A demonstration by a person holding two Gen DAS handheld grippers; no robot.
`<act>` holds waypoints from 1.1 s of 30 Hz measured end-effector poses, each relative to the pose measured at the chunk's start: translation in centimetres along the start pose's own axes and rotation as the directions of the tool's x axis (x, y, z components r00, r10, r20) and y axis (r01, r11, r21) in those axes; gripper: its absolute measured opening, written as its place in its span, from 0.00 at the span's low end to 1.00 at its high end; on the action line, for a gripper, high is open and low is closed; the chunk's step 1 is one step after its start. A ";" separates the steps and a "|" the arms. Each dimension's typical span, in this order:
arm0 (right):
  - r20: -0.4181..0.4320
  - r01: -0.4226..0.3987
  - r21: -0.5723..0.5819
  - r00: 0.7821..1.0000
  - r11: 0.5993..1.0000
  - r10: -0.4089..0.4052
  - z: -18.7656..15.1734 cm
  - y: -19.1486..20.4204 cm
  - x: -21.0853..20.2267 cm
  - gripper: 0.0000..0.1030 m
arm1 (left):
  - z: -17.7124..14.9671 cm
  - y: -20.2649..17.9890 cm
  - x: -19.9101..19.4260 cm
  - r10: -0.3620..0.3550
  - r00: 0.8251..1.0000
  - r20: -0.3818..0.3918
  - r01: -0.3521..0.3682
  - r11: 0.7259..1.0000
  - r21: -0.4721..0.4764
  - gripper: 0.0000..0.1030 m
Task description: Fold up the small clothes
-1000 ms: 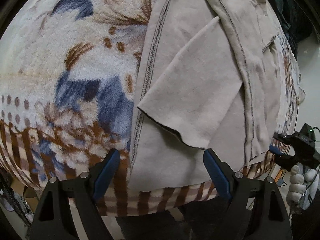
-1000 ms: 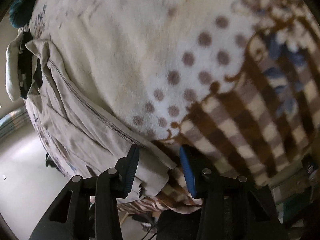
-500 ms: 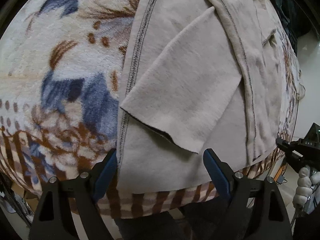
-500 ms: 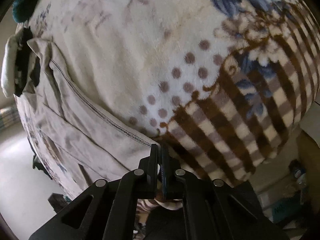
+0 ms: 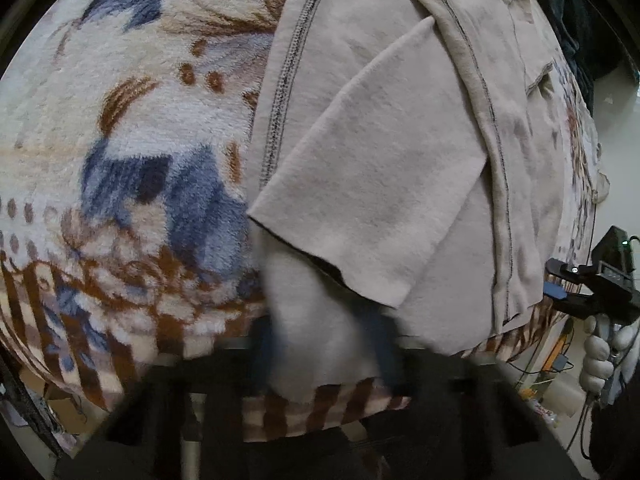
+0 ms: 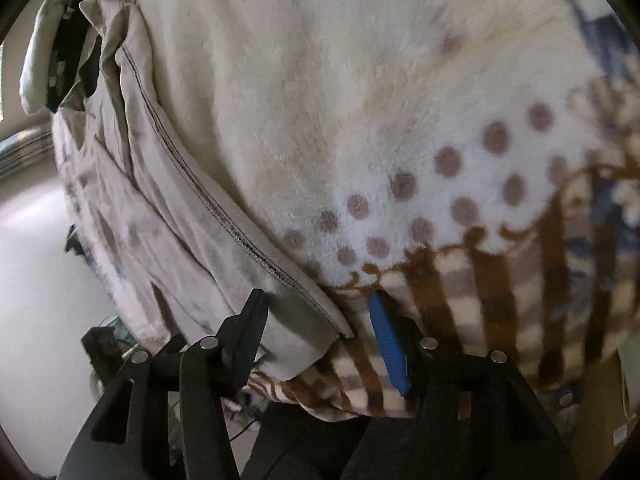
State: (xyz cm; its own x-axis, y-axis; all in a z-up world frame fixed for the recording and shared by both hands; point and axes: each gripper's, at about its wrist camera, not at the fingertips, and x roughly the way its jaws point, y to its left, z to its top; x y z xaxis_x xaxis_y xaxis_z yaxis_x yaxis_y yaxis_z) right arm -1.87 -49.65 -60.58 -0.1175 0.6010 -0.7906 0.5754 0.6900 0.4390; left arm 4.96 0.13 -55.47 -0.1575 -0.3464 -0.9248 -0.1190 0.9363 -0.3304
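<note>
Beige garment [image 5: 384, 184] on patterned blanket [image 5: 120, 160]; dark clothes [image 5: 576, 28] beyond.

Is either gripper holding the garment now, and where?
Right gripper is open around a corner of the beige garment, holding nothing. Left gripper is too blurred to tell.

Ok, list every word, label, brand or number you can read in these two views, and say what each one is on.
None can be read.
Beige garment: no print or tag text in view.
Patterned blanket: dots, stripes and flowers only.
Right hand-held gripper, seen from the left wrist view: only small lit spots on the dark unit above it, no readable characters.
Clutter past the blanket's lower right edge: possible labels, too small and blurred to read.
</note>
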 end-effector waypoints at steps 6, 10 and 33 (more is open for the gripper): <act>-0.047 -0.033 -0.011 0.998 0.999 0.033 0.0 0.1 1.1 0.11 | -0.3 0.1 -1.9 -0.062 0.997 0.035 0.063 0.998 -0.029 0.04; -0.034 -0.025 0.005 0.999 1.000 0.025 -0.6 1.4 0.8 0.06 | -0.3 0.6 -4.1 -0.105 0.993 0.055 0.110 0.990 -0.090 0.04; 0.179 -0.062 -0.142 0.980 0.988 0.087 18.3 20.6 -3.5 0.12 | 18.6 8.2 -7.3 -0.453 0.816 0.359 0.572 0.720 -0.392 0.23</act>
State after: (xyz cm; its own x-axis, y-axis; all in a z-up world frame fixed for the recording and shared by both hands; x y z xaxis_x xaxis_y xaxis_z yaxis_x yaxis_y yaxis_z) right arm 25.20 -44.88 -56.58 0.0802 0.5765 -0.8132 0.4608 0.7020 0.5431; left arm 23.37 11.37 -54.93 0.2769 -0.6860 -0.6728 -0.5603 0.4536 -0.6931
